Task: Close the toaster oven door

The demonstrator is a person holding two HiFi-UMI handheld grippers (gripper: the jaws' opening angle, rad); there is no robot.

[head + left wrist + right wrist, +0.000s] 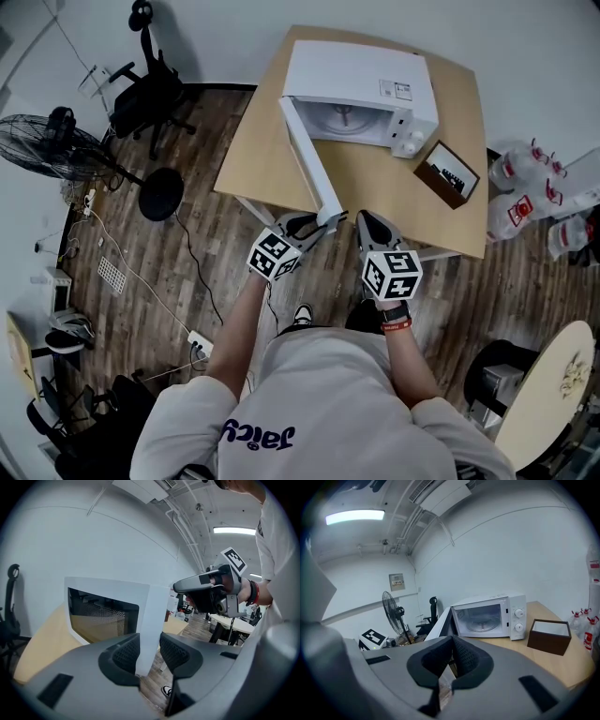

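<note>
**Fingers [126, 654] of left gripper [314, 227] clamped on toaster oven door [309, 159]**

Door swung open toward the person, free edge between the pads. Right gripper [367, 220] alongside, fingers [433, 658] together, empty. Toaster oven [356, 70] on wooden table [375, 183].

Office-like workroom, swivel chair [148, 84], pedestal fan [52, 148], ceiling strip light [234, 529], exposed pipes [185, 531]

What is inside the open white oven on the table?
A bare round glass turntable is inside the oven. From above, the oven's top covers most of the cavity.
</note>
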